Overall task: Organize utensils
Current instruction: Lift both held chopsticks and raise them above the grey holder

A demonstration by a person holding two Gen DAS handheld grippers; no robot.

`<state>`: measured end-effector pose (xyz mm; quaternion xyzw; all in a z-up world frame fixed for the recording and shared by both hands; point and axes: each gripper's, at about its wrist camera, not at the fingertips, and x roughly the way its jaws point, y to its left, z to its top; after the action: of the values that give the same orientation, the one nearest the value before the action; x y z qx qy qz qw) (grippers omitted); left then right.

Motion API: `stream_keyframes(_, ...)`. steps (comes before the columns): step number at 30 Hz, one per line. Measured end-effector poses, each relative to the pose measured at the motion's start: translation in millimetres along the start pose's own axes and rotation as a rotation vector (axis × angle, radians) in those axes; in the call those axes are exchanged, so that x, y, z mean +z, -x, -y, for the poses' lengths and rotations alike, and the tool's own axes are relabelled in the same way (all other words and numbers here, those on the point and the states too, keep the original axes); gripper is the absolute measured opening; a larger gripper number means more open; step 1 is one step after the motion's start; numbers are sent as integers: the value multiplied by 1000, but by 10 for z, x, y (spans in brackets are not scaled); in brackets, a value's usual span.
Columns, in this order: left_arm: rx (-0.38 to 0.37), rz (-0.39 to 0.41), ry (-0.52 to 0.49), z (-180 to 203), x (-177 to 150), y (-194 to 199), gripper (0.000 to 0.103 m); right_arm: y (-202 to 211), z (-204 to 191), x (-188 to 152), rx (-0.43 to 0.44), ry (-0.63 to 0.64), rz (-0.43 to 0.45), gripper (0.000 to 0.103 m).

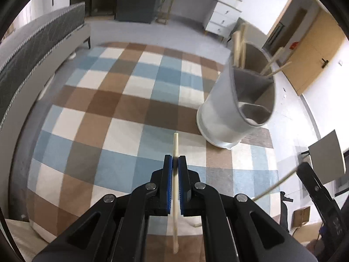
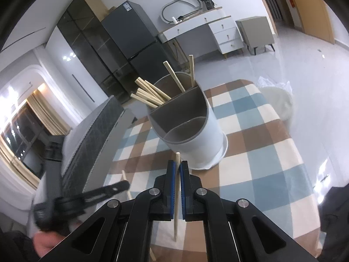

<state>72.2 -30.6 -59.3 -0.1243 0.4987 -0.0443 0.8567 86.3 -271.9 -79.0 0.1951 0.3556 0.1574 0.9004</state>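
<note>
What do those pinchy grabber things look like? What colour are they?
Both grabbers look alike. The left gripper and the right gripper are made of black plastic bars shaped like scissor arms, joined with round silver bolts. Each one has two straight fingers lined with bright blue ridged pads. No cables or sleeves show.

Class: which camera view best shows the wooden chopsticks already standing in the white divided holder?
The right wrist view: the wooden chopsticks fan out sharply from the white divided holder. The left wrist view shows only a few blurred tips.
</note>
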Motion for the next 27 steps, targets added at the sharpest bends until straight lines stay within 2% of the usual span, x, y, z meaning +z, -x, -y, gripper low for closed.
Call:
stream_keyframes(4, -29, 58, -70, 100, 49, 120, 1, 75, -43, -50, -10, 6, 20, 4)
stream_keyframes(12, -60, 146, -203, 215, -84, 323, 0, 204, -139, -154, -26, 34, 35, 4)
stream_keyframes(17, -60, 153, -255, 272, -149, 415, 0, 281, -234, -222, -36, 57, 45, 4)
stream_keyframes(20, -53, 134, -266, 291, -124, 413, 0, 363, -296, -200, -42, 87, 83, 4)
stream_keyframes(27, -71, 128, -287, 312, -82, 487, 0, 464, -268, -160, -73, 71, 108, 3)
